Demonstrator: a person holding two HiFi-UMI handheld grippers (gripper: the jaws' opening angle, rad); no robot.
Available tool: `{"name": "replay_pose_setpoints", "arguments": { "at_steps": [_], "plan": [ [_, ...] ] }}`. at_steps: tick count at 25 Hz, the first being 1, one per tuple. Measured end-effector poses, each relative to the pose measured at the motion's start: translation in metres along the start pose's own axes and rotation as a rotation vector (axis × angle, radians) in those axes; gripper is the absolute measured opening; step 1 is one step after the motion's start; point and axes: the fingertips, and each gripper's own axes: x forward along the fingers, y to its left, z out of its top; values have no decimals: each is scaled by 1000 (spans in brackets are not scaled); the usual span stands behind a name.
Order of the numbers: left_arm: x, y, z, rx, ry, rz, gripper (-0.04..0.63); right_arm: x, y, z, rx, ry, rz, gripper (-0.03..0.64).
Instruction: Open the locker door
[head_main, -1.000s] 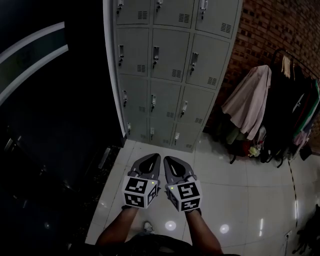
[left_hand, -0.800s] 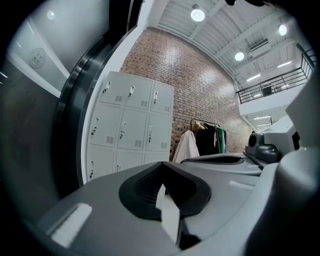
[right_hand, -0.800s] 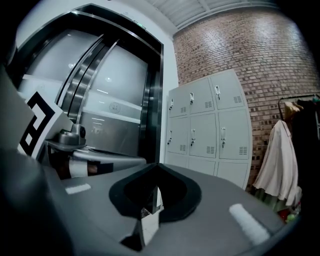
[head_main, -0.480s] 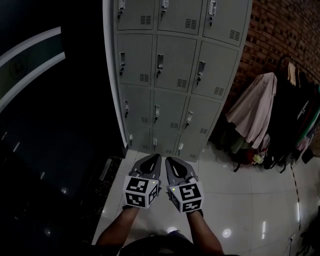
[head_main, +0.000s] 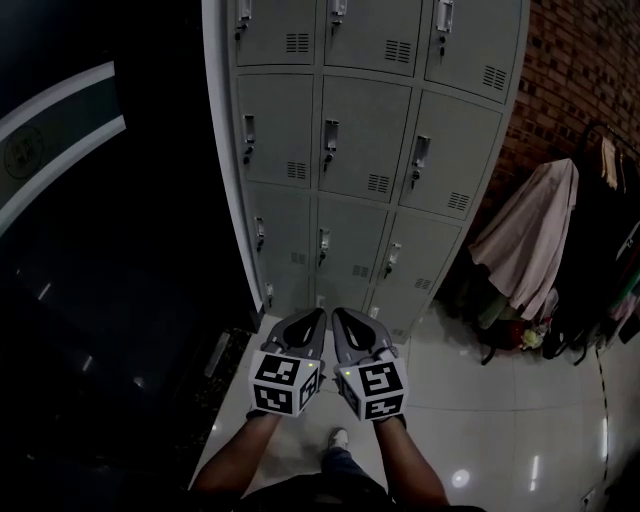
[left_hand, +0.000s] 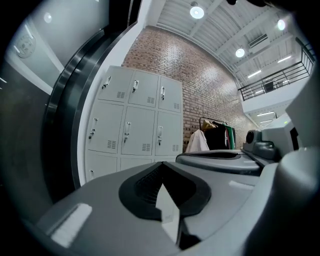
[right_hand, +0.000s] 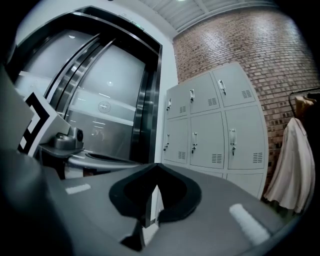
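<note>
The head view looks steeply down from above the person's forearms onto the left tool (head_main: 312, 318) and right tool (head_main: 343, 316), close below, with the lockers (head_main: 370, 140) just ahead; the left gripper view sits low behind its tool's closed jaws, facing forward at those lockers; the right gripper view does likewise; all three share the lockers and the hanging clothes (head_main: 530, 245).
</note>
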Motion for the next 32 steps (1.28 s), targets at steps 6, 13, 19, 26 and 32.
{"name": "replay_pose_setpoints", "arguments": {
  "at_steps": [6, 13, 19, 26, 32],
  "plan": [
    [72, 34, 22, -2, -14, 40, 6, 64, -51, 15, -10, -25, 32, 0],
    [152, 57, 43, -1, -24, 74, 5, 123, -110, 23, -3, -47, 74, 0],
    [190, 72, 51, -5, -33, 112, 6, 155, -145, 23, 14, -57, 96, 0],
    [216, 93, 54, -14, -43, 137, 6, 189, -157, 20, 18, -56, 121, 0],
    [249, 122, 60, -22, -56, 128, 6, 228, -175, 19, 12, -60, 106, 0]
  ]
}}
